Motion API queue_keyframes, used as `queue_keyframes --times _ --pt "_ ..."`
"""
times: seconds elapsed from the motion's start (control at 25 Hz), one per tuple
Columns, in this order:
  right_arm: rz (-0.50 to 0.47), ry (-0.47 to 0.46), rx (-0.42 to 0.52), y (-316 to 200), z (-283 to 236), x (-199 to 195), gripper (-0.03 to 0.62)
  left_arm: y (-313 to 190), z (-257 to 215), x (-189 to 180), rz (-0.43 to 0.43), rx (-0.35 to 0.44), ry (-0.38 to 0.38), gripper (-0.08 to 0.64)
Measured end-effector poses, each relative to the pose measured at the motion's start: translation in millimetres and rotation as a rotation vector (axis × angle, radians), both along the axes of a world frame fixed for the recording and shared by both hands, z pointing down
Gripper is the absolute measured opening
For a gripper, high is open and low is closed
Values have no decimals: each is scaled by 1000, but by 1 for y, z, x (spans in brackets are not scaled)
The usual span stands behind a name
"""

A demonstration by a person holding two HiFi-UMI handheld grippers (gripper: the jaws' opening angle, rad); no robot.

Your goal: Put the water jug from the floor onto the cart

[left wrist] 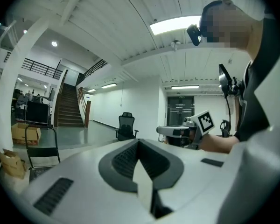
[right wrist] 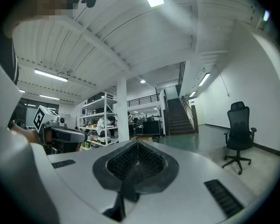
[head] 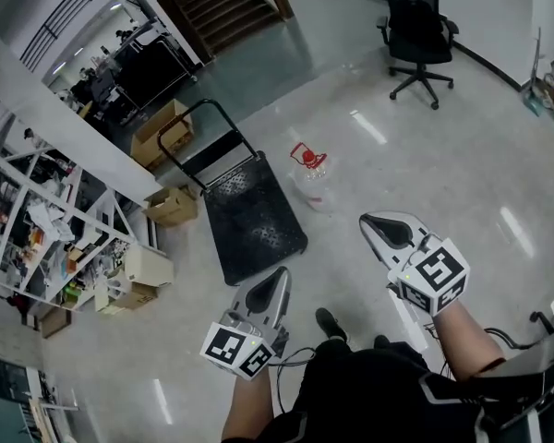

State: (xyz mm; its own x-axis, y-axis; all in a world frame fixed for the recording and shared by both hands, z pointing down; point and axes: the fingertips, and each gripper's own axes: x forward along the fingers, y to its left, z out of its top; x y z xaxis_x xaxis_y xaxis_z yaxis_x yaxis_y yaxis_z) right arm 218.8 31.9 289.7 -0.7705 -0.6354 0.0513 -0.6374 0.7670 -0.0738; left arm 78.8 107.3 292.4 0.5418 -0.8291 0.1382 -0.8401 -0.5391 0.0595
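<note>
Jug [head: 312, 181] on floor [head: 425, 173] beside cart [head: 254, 220]; left gripper [head: 275, 281], right gripper [head: 379, 226] jaws together, empty.

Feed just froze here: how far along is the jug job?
Nothing done yet: the water jug sits on the floor beside the cart, not on it. Nothing in hand: left gripper and right gripper are both shut and empty, short of the jug. Remaining: reach it, grip it, lift it onto the cart.

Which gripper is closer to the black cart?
Left. The left gripper hangs just beside the near corner of the cart. The right gripper is farther off to the cart's right, closer to the water jug.
</note>
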Motion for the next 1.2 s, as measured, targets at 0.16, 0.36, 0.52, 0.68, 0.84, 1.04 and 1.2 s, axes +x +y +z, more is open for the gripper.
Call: queue_keyframes --times 0.16,0.36,0.52,0.68,0.84,1.04,1.2 --pt "6 13 4 -38 5 -24 3 -38 6 -23 7 10 23 0" --pt "20 53 33 -93 2 -64 3 -96 5 -65 26 52 66 0" --pt "39 81 45 -149 -2 -110 3 -151 -3 -114 48 92 80 0" --pt "39 78 33 -208 -9 -164 3 -207 -2 -167 39 86 64 0" --pt "58 110 51 -254 -16 -203 3 -249 -5 -209 54 106 71 0" --pt "46 149 56 -297 -19 -244 3 -296 0 -250 33 88 104 0" --pt "30 159 46 -330 -13 -263 3 -328 -2 -263 32 98 100 0"
